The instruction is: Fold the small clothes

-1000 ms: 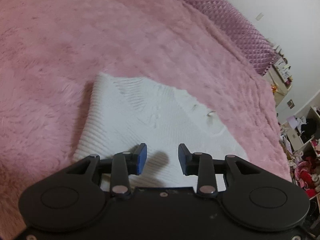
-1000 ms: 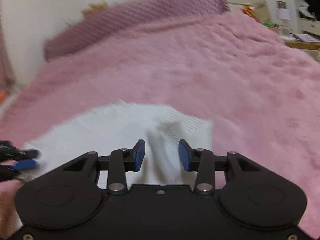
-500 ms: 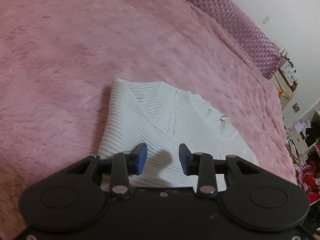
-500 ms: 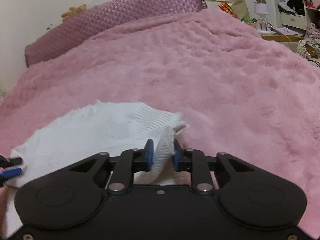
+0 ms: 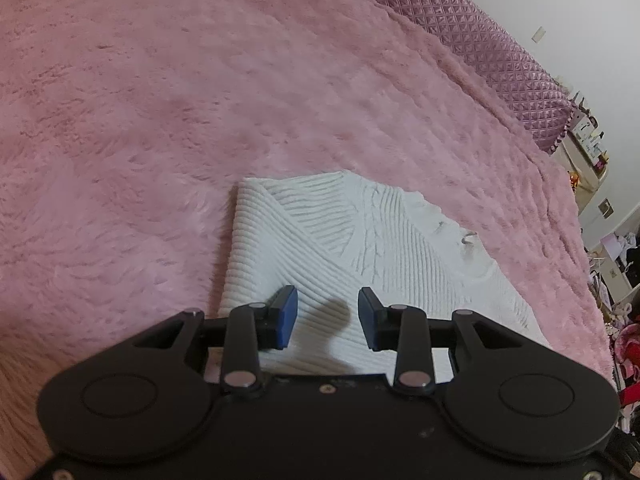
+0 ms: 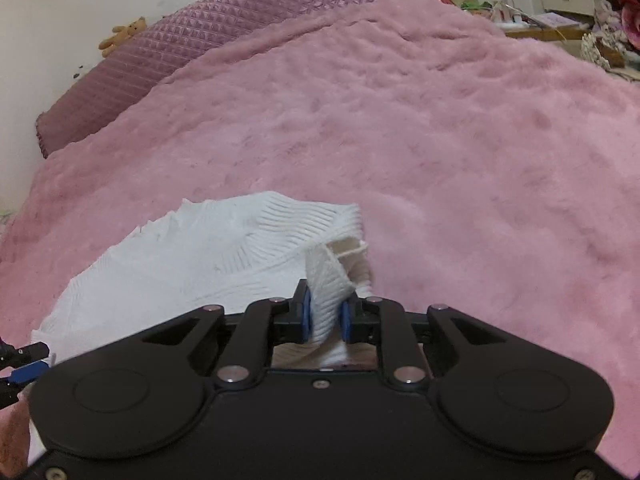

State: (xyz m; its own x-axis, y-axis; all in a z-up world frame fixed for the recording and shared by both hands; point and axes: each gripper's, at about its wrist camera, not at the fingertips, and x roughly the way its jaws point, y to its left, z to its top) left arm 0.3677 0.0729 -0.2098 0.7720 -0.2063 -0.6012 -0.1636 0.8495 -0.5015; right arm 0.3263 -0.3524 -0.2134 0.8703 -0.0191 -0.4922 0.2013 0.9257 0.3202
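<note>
left tool (image 5: 326, 317): open, holding nothing | right tool (image 6: 325, 317): closing, pinching white knit garment (image 6: 224, 264) corner

White ribbed knit sweater (image 5: 320, 240) on my pink bed cover.
It lies mostly flat, folded along its left edge, its right corner bunched and lifted off the fluffy surface.

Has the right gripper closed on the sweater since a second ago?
Yes. The right gripper, open before, now pinches the white sweater at its corner, its jaws closing, the corner lifted off the pink blanket.
</note>
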